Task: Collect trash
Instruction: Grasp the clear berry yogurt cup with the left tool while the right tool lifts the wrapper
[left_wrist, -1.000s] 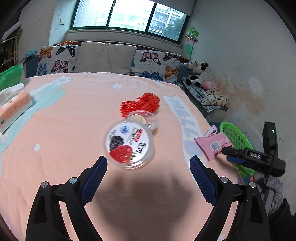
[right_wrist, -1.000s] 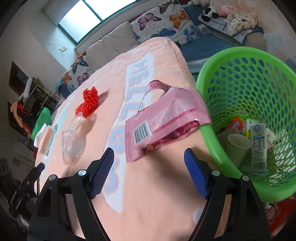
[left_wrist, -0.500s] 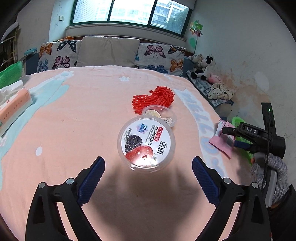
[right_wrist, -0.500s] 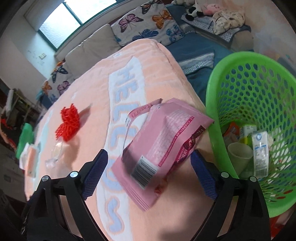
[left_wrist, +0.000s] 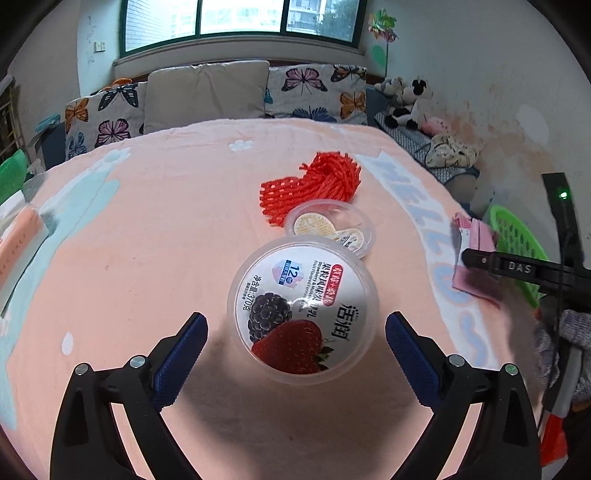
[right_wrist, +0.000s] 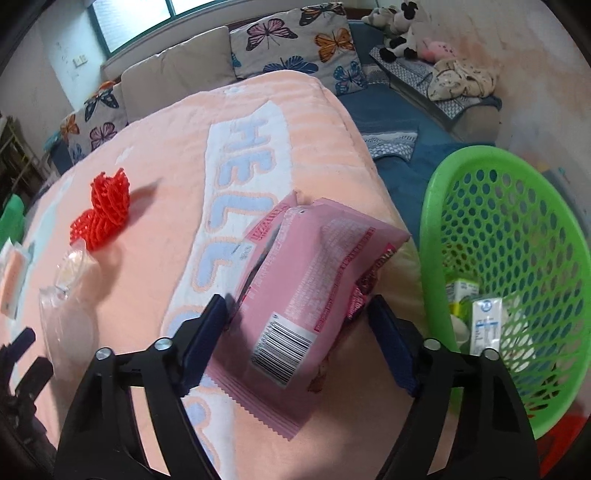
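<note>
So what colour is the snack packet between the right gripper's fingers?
Pink, with a white barcode panel; the snack packet shows best in the right wrist view.

This is a room in a home. A bed with a soft peach blanket (left_wrist: 147, 240) fills it, butterfly pillows (left_wrist: 314, 92) sit by the window (left_wrist: 240, 18), and stuffed toys (left_wrist: 406, 99) (one looks like a cow) sit by the wall.

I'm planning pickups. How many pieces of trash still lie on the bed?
4: yogurt tub nearest; clear lid behind it; red foam net beyond; pink wrapper at the edge. More could be out of view.
</note>
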